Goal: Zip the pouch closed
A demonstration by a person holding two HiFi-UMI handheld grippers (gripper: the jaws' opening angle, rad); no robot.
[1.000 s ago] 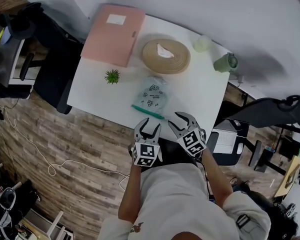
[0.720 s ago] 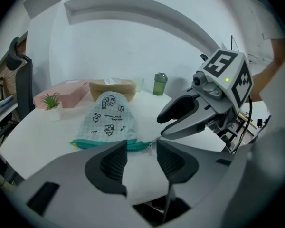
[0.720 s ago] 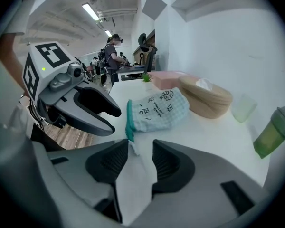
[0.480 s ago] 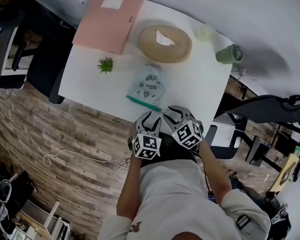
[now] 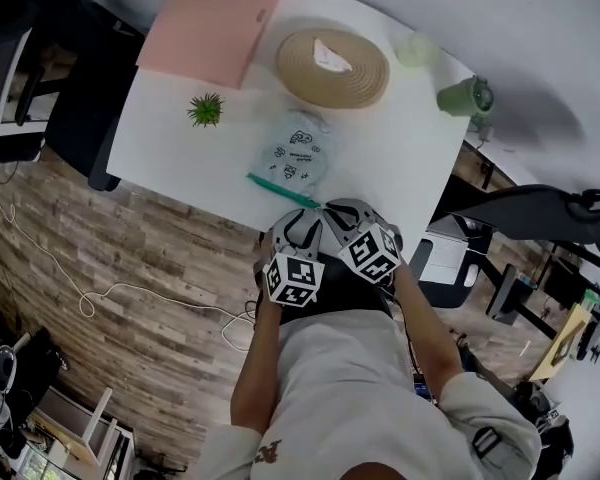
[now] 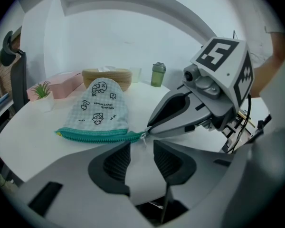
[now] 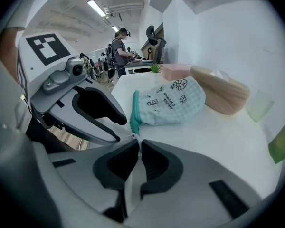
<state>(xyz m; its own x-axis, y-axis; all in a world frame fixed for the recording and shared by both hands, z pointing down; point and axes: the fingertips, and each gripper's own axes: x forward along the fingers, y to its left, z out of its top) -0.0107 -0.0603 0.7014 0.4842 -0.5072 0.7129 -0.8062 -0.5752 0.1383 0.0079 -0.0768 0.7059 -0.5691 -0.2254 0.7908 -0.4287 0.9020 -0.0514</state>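
Note:
The pale checked pouch [image 5: 296,155] lies flat on the white table [image 5: 180,168], its teal zipper [image 6: 102,135] along the near edge. The small metal zipper pull [image 6: 143,137] sits at the zipper's right end. My right gripper [image 7: 137,145] has just been closing and is shut on that pull. My left gripper [image 6: 141,145] is just short of the zipper's right end, beside the right one. Its jaws have just been closing but stand open with only bare table between them.
Behind the pouch stand a round woven holder [image 5: 332,66], a pink folder [image 5: 212,23] and a small green plant [image 5: 206,110]. A green cup [image 5: 466,97] and a clear glass [image 5: 414,50] sit at the far right. The table's front edge is right under the grippers.
Both grippers have come down and forward to the pouch's near corner and drawn together. The right gripper's jaws have closed on the zipper pull; the left gripper's have narrowed.

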